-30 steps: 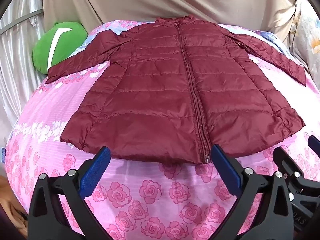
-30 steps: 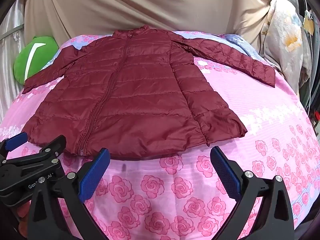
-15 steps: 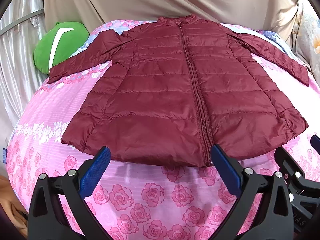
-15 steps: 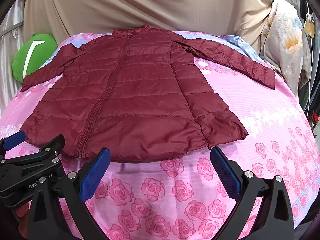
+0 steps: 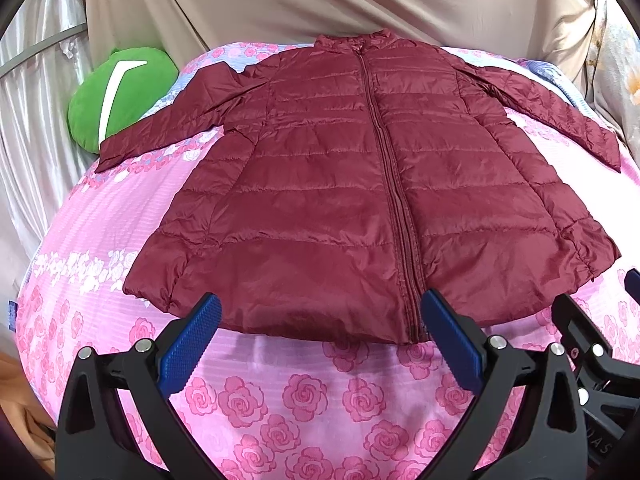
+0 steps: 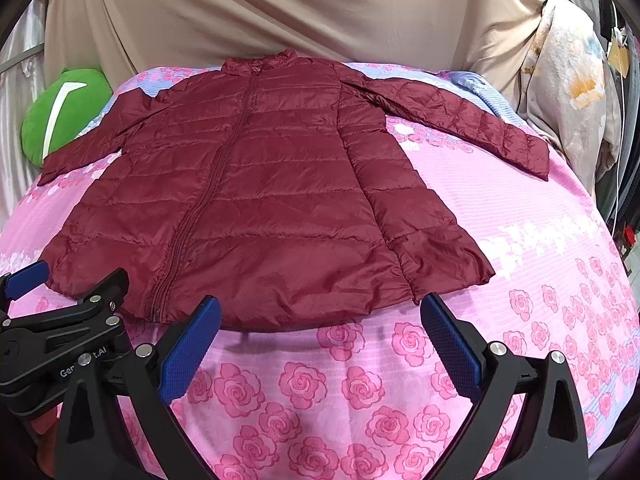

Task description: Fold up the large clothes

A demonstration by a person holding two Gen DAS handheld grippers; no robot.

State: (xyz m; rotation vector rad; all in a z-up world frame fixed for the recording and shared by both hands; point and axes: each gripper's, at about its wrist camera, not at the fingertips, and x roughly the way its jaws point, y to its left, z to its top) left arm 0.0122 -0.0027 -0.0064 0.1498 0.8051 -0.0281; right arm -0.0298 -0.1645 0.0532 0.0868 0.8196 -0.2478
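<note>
A dark red quilted jacket (image 5: 344, 184) (image 6: 256, 208) lies flat and zipped on the pink rose-print bed cover (image 5: 304, 396) (image 6: 360, 392), collar far from me, both sleeves spread outward. My left gripper (image 5: 320, 334) is open, hovering just short of the hem near the zipper's bottom end. My right gripper (image 6: 320, 334) is open too, just short of the hem's right half. Neither holds anything. The right gripper's body (image 5: 592, 364) shows at the lower right of the left wrist view, and the left gripper's body (image 6: 60, 332) at the lower left of the right wrist view.
A green cushion (image 5: 120, 96) (image 6: 60, 108) sits at the bed's far left, by the left sleeve cuff. A beige curtain (image 5: 320, 0) hangs behind the bed. Floral fabric (image 6: 572, 92) hangs at the far right. The bed cover drops away at both sides.
Both grippers have drawn back and slightly upward from the hem, so the jacket sits a little farther away in both views. The jacket itself has not moved.
</note>
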